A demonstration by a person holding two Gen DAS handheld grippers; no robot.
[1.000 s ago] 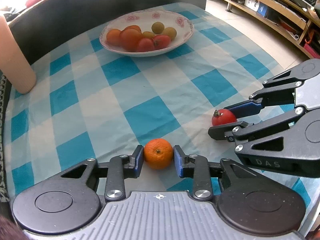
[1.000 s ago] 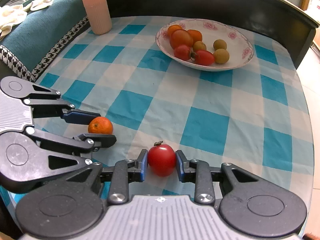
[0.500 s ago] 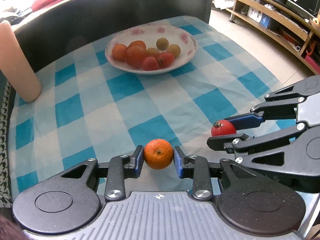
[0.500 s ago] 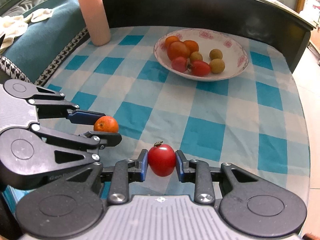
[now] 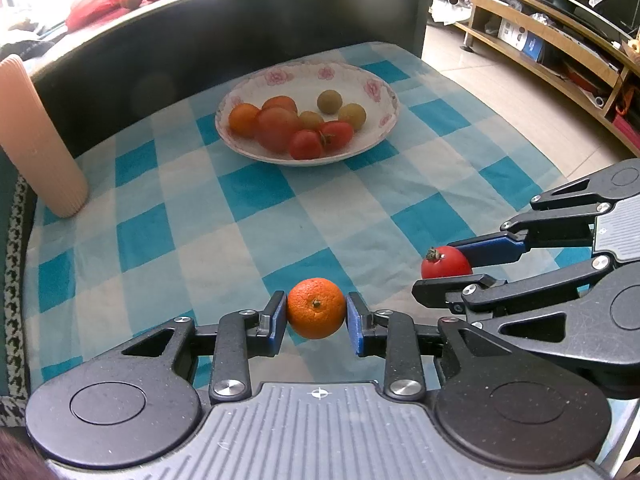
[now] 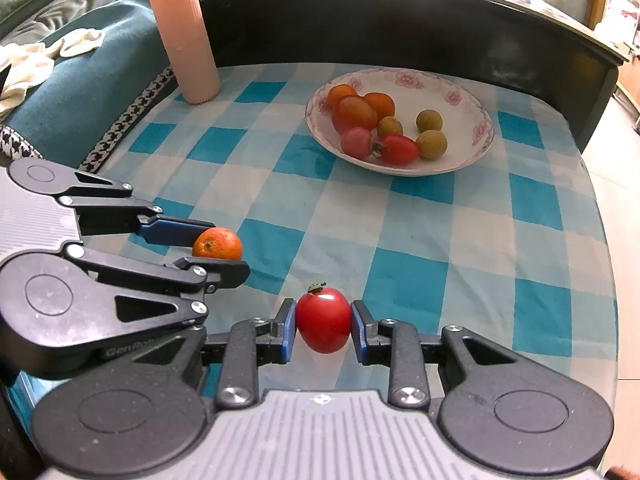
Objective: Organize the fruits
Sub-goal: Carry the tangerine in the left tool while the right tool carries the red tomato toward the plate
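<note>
Two grippers of mine point steeply down and forward over the table [image 5: 460, 184], side by side. My left gripper [image 5: 316, 316] has its jaws pinching a small orange mandarin [image 5: 316, 308] between the blue pads, clear of the cloth. My right gripper [image 6: 323, 322] has its jaws clamped on a red tomato [image 6: 323, 320], stem end up. In the right wrist view the left gripper [image 6: 218, 248] sits just to the left of my right jaws, near but not touching.

Well ahead of both sets of jaws stands a white bowl with pink flowers [image 5: 376, 92] on its rim, holding more mandarins, tomatoes and small tan round fruits. Ahead and to the left of the jaws stands a ribbed pink cylinder [image 5: 36, 140], upright at the table's edge. A blue-and-white checked cloth [image 5: 248, 196] covers the table. Behind the bowl rises a dark curved panel [image 5: 240, 28]; off to the right are a tiled floor and wooden shelving [image 5: 560, 40].
</note>
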